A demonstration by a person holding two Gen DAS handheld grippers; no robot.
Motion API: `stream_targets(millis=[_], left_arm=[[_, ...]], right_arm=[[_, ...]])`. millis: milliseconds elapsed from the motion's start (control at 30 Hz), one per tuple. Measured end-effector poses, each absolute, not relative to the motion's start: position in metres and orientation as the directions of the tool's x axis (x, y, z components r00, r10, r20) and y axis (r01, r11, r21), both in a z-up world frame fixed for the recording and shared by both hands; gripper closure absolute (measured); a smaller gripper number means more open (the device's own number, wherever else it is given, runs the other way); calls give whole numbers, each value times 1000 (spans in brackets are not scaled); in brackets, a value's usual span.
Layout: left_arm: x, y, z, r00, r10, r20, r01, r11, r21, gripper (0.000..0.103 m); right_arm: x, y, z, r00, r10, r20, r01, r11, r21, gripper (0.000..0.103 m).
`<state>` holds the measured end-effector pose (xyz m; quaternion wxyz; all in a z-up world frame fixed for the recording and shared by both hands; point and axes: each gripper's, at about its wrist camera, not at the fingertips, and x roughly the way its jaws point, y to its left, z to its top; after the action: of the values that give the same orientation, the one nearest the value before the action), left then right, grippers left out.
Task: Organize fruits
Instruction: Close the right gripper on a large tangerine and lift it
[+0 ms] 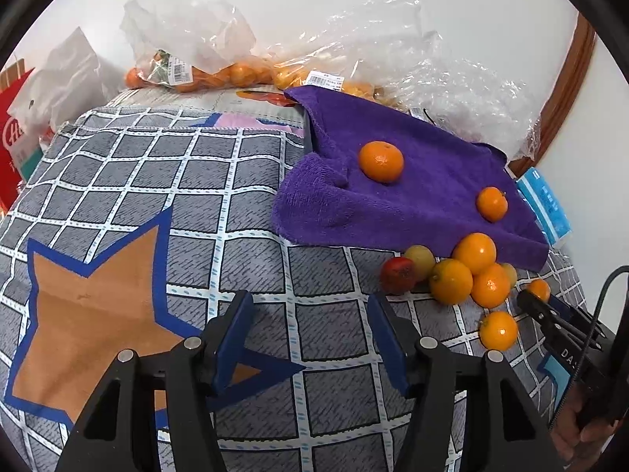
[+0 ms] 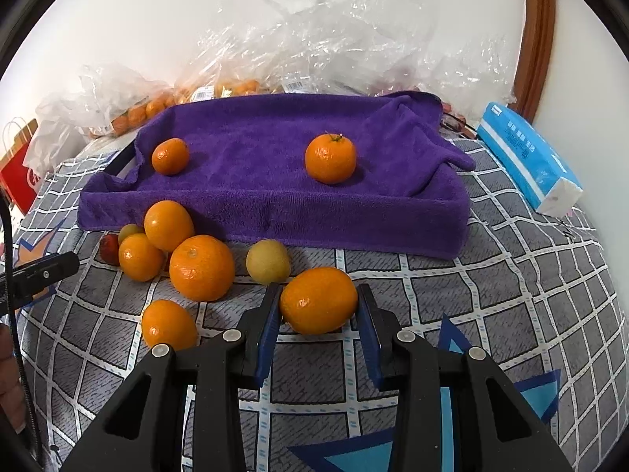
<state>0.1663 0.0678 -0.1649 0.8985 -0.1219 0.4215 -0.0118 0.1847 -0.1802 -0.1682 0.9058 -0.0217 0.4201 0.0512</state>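
The right gripper (image 2: 318, 306) has its fingers clamped on an orange (image 2: 318, 301) just above the checked bedspread (image 2: 511, 295). The left gripper (image 1: 310, 330) holds its fingers apart, gripping nothing. A fruit pile (image 2: 177, 251) sits left, near the purple towel (image 2: 275, 149), which carries 2 mandarins (image 2: 331, 159).

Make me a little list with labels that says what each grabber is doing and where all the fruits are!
left gripper: open, empty, over the checked cover
right gripper: fingers either side of an orange; grip not clear
towel: purple, two oranges on it
pile: oranges in front of the towel, with a yellow fruit and a red fruit
bags: plastic, by the wall, more oranges inside
tissue pack: blue, right of the towel
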Motion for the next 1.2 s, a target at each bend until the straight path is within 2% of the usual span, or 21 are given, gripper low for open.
stream_targets(millis=[300, 500, 1033, 1200], left_arm=[[166, 64, -166, 642, -95, -761, -97, 974, -204, 44], [169, 60, -166, 628, -111, -771, -57, 981, -187, 36], [169, 53, -156, 630, -188, -753, -14, 967, -254, 37], [173, 32, -153, 631, -203, -749, 30, 971, -238, 37]], right_arm=[[182, -186, -167, 646, 75, -759, -99, 995, 13, 66], [182, -186, -167, 648, 73, -758, -96, 995, 14, 66], [178, -187, -151, 676, 87, -732, -99, 995, 28, 66], [175, -195, -148, 683, 82, -726, -87, 996, 30, 66]])
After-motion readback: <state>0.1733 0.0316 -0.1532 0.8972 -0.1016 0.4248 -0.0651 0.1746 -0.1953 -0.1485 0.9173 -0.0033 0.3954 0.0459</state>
